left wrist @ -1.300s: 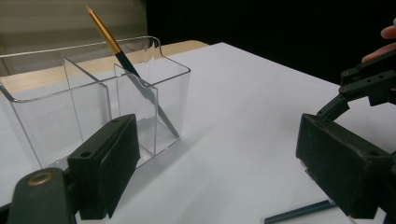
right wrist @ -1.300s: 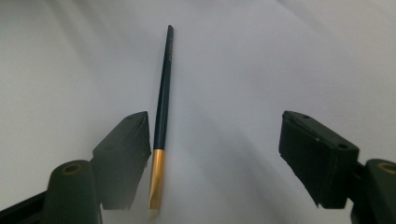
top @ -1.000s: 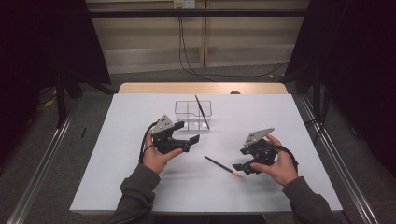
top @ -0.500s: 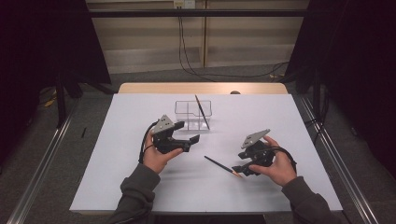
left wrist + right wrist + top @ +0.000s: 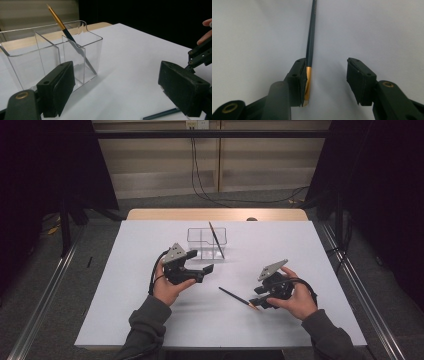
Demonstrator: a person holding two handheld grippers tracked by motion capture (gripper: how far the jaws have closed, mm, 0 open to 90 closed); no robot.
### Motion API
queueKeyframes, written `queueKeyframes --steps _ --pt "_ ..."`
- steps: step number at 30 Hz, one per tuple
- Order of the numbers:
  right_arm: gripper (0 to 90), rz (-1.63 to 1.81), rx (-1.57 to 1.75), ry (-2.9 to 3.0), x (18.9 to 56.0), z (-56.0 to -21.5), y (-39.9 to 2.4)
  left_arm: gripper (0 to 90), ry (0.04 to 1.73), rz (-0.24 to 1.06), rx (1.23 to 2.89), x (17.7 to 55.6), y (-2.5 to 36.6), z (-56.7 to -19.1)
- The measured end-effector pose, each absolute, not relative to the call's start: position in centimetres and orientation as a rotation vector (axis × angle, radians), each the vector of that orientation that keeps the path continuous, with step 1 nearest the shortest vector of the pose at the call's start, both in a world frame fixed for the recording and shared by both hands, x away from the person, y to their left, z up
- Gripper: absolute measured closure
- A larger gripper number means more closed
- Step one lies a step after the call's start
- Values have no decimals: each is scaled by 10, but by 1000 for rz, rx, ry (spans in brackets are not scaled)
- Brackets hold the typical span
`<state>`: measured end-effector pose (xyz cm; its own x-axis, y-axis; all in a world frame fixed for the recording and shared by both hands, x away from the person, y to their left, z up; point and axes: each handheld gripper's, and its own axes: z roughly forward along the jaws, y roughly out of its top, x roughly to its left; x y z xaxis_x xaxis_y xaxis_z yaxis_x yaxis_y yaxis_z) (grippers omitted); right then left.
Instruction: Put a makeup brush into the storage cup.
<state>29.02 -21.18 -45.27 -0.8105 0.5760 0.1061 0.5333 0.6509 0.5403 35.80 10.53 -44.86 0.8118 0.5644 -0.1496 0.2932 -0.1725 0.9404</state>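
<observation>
- White paper covers the table [image 5: 150, 320].
- Right gripper [image 5: 325, 82]: jaws have just been closing around the gold end of the dark blue pencil [image 5: 310, 50] lying flat; one pad touches it, the other stands apart.
- Left gripper [image 5: 117, 90]: jaws wide, holding nothing, near the clear plastic divided box [image 5: 45, 50] with a second leaning pencil [image 5: 65, 30].

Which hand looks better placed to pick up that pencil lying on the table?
The right. The right gripper already straddles the pencil's gold end, jaws just closing, one pad beside it. The left gripper hangs open near the clear organizer.
</observation>
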Motion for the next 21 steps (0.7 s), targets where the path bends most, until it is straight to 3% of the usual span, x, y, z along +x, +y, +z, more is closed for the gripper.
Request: queueKeyframes --steps 21 --pt "571 884 921 2818 287 -457 -203 137 661 275 1778 359 105 -450"
